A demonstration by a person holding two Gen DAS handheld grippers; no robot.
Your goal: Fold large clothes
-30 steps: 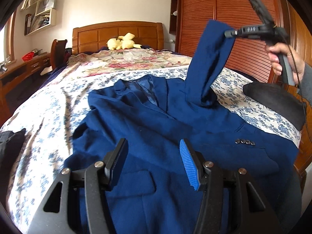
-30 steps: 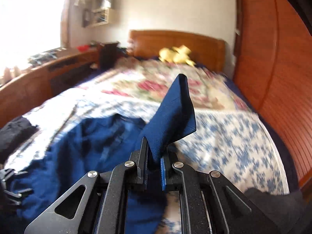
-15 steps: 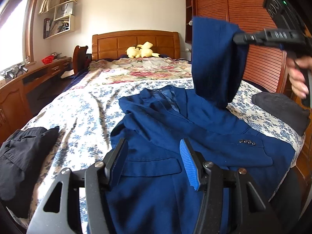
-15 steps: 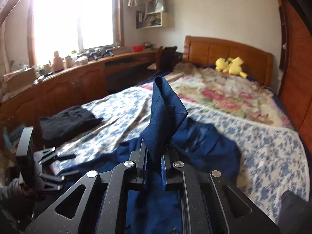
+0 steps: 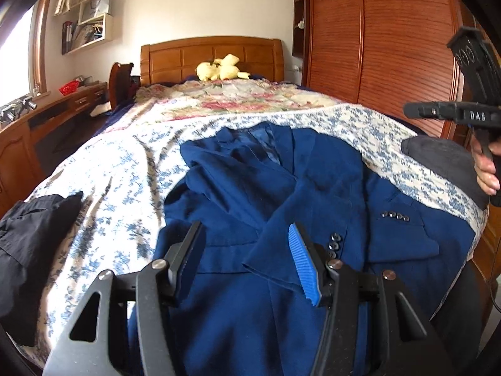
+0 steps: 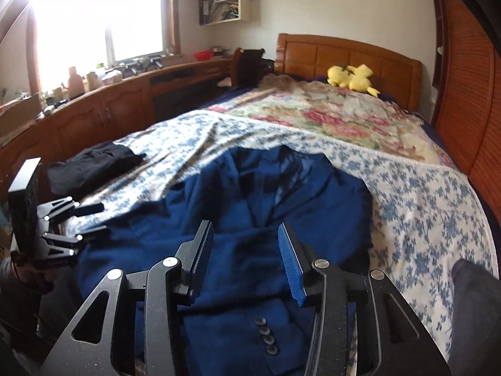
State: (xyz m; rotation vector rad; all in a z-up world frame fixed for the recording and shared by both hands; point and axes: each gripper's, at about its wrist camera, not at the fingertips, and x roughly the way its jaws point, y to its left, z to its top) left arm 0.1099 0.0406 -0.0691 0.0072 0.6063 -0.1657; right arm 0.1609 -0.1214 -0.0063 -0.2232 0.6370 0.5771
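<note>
Both sleeves are lying crossed over the blue jacket (image 5: 281, 206), both grippers (image 5: 247, 260) (image 6: 247, 260) gaping empty above it, body folds remaining.

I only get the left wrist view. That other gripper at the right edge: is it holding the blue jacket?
Observer: No. The right wrist view shows the right gripper has just been opening, with nothing between its pads. The blue jacket lies on the bed below.
Operator: What's nearest it?
Observer: A cuff with four buttons, just below its fingers.
Operator: Anything else I miss?
Observer: A brownish bottle on the wooden counter by the window.
</note>
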